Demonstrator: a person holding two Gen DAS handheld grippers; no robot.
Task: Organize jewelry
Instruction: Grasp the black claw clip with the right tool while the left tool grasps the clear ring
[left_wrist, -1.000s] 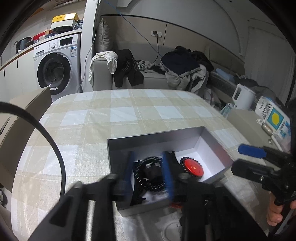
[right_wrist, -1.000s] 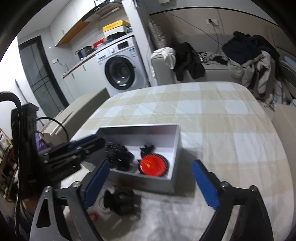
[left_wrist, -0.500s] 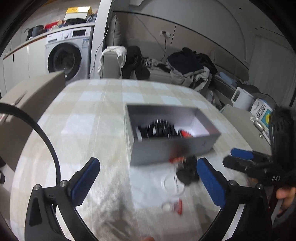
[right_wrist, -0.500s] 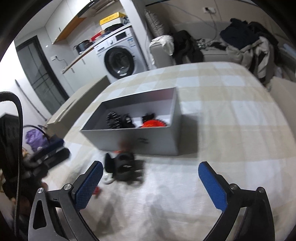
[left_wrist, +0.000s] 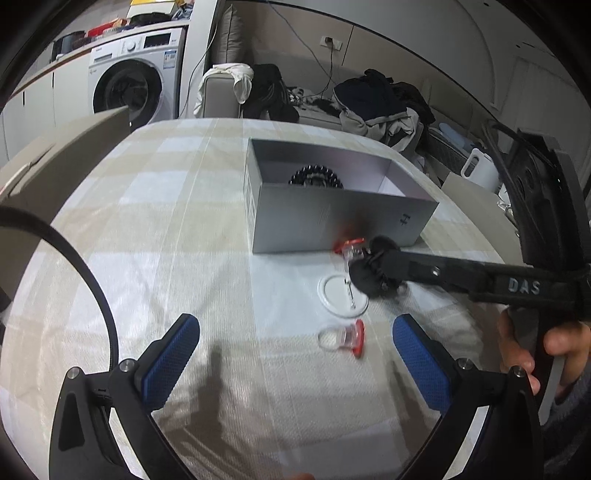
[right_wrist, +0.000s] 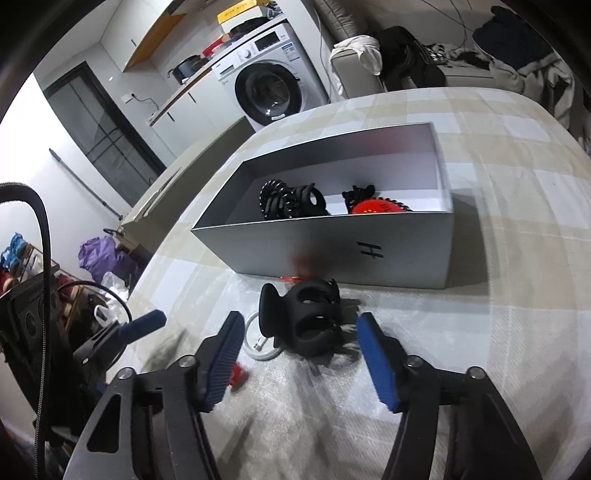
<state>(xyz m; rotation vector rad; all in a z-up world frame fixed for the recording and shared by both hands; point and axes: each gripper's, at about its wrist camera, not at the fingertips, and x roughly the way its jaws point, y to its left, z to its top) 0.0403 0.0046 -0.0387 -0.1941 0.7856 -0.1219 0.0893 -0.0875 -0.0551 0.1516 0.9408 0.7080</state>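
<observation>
On the checked beige tablecloth (left_wrist: 166, 206) sits an open grey cardboard box (right_wrist: 332, 243), a black "H" mark on its near wall. Inside the box: black beaded bracelet (right_wrist: 271, 197), another black hair claw (right_wrist: 306, 201) touching it, and a red round piece with dark scalloped edge (right_wrist: 376, 207) toward the right end. Black plastic hair claw clip (right_wrist: 304, 319) lies on the cloth just in front of the box, outside it. Right gripper (right_wrist: 301, 363) has jaws spread wide, blue pads either side of the claw clip, not touching it as far as the view shows. White plastic ring (left_wrist: 341, 295) lies flat beside the clip, partly under it. Small clear ring with red top (left_wrist: 343, 338) sits nearer the left gripper, apart from the white ring. Another small red-and-clear piece (left_wrist: 349, 247) touches the box wall base. Left gripper (left_wrist: 295, 354) jaws spread wide, holding nothing, hovering low over the cloth. White washing machine (left_wrist: 129, 85) and clothes pile (left_wrist: 376, 99) behind the table.
</observation>
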